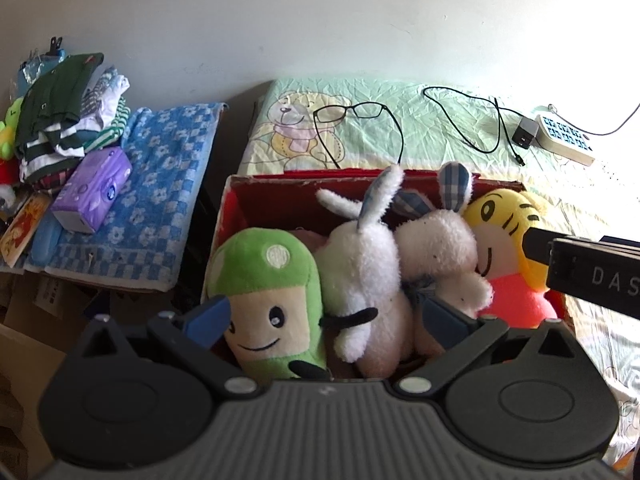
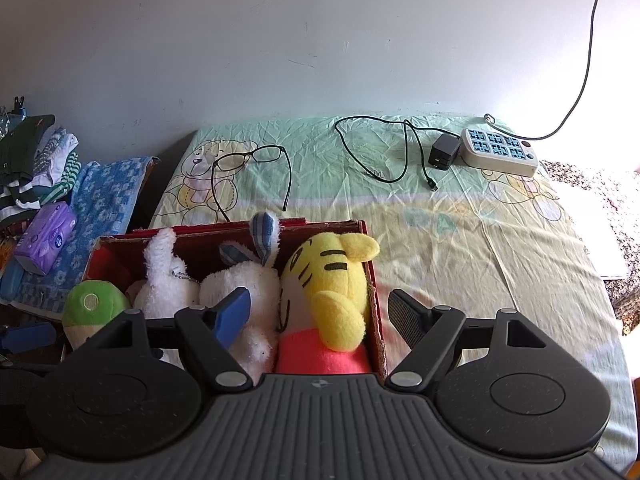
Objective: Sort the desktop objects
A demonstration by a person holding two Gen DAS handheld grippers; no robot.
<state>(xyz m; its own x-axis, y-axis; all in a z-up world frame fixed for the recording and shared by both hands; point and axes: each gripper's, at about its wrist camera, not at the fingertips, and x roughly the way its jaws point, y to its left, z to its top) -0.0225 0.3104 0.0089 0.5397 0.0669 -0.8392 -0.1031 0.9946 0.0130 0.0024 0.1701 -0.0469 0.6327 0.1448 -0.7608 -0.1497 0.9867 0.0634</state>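
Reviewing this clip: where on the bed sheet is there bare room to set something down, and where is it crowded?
Free: the sheet right of the red box, below the power strip and black cable; also a patch between the glasses and cable. Crowded: the box, packed with plush toys, and the blue towel side with its purple pack and clothes pile.

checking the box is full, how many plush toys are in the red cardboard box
4 in the red cardboard box: green-capped plush at left, white rabbit, white plush with plaid ears, yellow tiger plush at right. More may be hidden underneath.
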